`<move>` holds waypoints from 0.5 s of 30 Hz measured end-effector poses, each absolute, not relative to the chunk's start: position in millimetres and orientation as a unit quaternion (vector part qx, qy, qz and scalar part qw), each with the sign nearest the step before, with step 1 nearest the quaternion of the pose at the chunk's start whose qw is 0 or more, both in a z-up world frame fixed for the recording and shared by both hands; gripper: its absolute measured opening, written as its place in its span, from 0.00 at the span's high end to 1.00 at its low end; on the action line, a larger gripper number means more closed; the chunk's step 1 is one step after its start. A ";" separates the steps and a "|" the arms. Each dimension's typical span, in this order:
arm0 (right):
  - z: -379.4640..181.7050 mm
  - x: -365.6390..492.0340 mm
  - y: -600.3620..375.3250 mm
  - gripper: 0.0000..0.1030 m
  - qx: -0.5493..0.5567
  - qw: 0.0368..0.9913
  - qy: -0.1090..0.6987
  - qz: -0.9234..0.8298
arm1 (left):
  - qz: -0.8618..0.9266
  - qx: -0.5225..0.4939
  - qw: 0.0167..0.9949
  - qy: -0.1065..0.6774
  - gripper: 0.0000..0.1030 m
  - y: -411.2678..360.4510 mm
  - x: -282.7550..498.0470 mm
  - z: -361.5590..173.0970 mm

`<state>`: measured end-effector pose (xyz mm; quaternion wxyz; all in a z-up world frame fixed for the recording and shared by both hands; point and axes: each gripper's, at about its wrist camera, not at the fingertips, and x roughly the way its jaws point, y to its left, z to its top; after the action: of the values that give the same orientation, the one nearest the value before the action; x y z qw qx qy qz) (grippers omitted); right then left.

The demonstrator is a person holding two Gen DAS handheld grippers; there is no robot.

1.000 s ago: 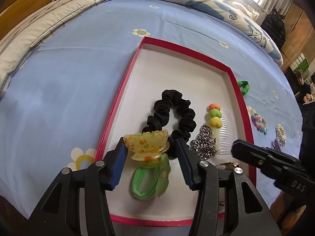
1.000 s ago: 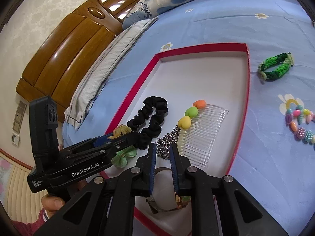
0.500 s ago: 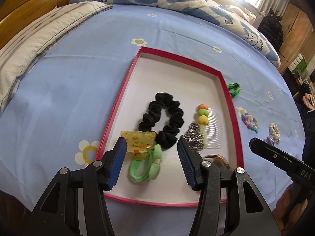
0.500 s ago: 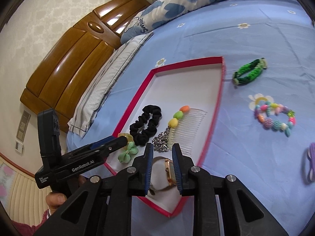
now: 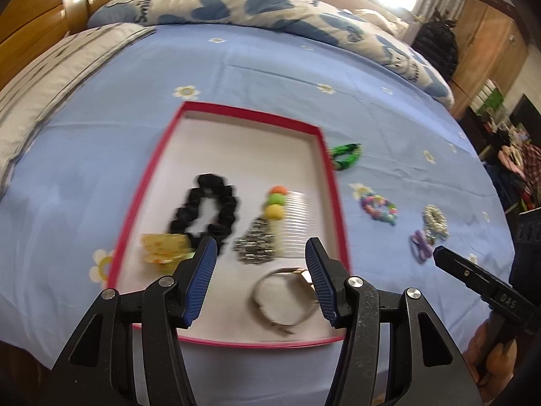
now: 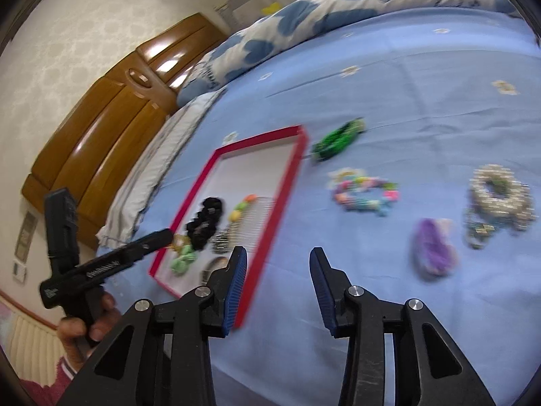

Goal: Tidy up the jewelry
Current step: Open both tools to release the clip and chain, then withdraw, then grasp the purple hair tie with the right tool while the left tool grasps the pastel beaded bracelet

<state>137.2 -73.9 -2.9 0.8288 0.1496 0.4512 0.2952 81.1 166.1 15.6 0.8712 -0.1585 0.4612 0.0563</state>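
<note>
A red-rimmed white tray (image 5: 148, 182) (image 6: 287, 182) lies on the blue bed sheet. It holds a black scrunchie (image 5: 204, 206), a yellow claw clip (image 5: 164, 247), a silver chain (image 5: 255, 245), a clear comb with coloured beads (image 5: 290, 216) and a watch (image 5: 280, 296). My left gripper (image 5: 258, 284) is open and empty above the tray's near end. My right gripper (image 6: 277, 291) is open and empty above the sheet, right of the tray. On the sheet lie a green braided bracelet (image 6: 338, 138), a coloured bead bracelet (image 6: 363, 193), a purple hair tie (image 6: 434, 250) and a pearl scrunchie (image 6: 498, 196).
A folded blue-and-white duvet (image 5: 270, 10) lies at the far side of the bed. A wooden headboard (image 6: 111, 125) and a striped pillow (image 5: 44, 77) are on the left. The bed's near edge runs just below the tray.
My left gripper let go of the yellow claw clip and pulled back and right. My right gripper released the watch into the tray, opened wide and swung right over the sheet.
</note>
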 end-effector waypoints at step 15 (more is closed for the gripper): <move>-23.3 137.8 -157.3 0.55 0.156 0.853 0.454 0.202 | -0.012 -0.117 0.865 0.488 0.47 88.3 114.3 9.2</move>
<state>137.8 -157.3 -23.3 0.8535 0.1558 0.4545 0.2019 114.3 88.3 9.2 0.8651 -0.1171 0.4876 -0.0115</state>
